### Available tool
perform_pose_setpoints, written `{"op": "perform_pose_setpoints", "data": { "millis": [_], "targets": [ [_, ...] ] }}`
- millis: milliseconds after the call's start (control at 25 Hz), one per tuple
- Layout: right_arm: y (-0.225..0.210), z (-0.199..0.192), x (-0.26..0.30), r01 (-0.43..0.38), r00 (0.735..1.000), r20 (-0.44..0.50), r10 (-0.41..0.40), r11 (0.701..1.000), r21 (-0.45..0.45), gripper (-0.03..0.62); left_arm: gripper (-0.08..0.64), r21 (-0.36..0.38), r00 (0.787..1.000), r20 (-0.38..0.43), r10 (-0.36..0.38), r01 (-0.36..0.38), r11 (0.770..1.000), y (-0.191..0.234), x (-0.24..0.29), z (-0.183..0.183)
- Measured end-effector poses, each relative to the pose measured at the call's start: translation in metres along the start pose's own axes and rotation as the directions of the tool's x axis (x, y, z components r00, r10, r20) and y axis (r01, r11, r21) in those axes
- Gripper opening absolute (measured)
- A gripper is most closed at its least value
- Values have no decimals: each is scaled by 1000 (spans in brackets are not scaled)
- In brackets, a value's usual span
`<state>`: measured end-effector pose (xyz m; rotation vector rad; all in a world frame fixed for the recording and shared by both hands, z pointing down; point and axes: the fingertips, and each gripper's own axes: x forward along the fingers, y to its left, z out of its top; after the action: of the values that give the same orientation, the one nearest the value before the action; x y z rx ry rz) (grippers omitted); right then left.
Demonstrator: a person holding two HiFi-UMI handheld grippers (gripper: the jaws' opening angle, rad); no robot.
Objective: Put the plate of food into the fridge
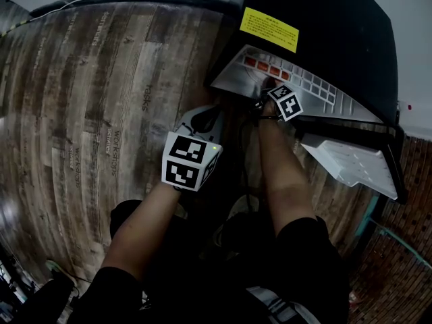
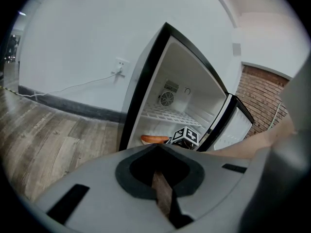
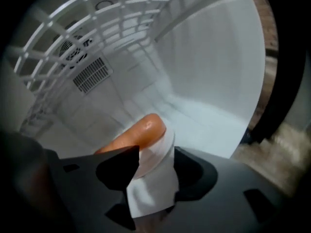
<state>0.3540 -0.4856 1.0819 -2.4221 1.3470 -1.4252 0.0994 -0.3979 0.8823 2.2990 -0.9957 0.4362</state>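
Note:
The white plate point(image 3: 156, 155) carries an orange sausage point(image 3: 140, 134) and sits inside the open fridge point(image 2: 181, 93), below the wire shelf point(image 3: 92, 30). My right gripper point(image 3: 153, 166) reaches into the fridge, its jaws standing apart on either side of the plate's rim, with a gap showing beside the plate. In the left gripper view the sausage point(image 2: 154, 139) lies low in the fridge next to the right gripper's marker cube point(image 2: 187, 136). My left gripper point(image 2: 157, 148) hangs outside the fridge, jaws together with nothing between them. The head view shows both grippers, left point(image 1: 204, 119) and right point(image 1: 275, 93).
The fridge door point(image 1: 352, 159) stands open to the right, near a brick wall point(image 2: 262, 93). A yellow label point(image 1: 269, 29) marks the black fridge top. Wood-look floor point(image 1: 101, 100) spreads to the left. A cable runs to a wall socket point(image 2: 120, 65).

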Motion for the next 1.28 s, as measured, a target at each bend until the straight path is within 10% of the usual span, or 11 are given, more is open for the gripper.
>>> {"op": "perform_pose_setpoints", "data": {
  "millis": [160,280,320,360,800,1000,1280],
  "targets": [
    [-6,12,-12,134,990,78,-118,958,-254,242,-3,2,1000,0,-5,5,1000,2,-1,1],
    [-18,15,-19,151,986,104,-129,958,-244,178,-3,3,1000,5,-4,4,1000,4,0,2],
    [-17,8,-25,128,991,77,-113,966,-224,25,-3,0,1000,8,-4,4,1000,5,1,3],
    [-14,2,-33,89,996,46,-80,972,-216,14,-3,-2,1000,12,-5,5,1000,5,3,4],
    [56,18,-188,-178,928,209,309,859,-479,12,-3,84,999,10,-41,40,996,-14,36,14],
    [68,33,-233,-175,902,226,367,791,-587,12,-5,102,998,22,-62,59,993,-32,44,19],
    [85,73,-283,-144,903,234,360,768,-624,12,-5,154,992,93,-84,69,986,-64,20,57]
  ]
}}
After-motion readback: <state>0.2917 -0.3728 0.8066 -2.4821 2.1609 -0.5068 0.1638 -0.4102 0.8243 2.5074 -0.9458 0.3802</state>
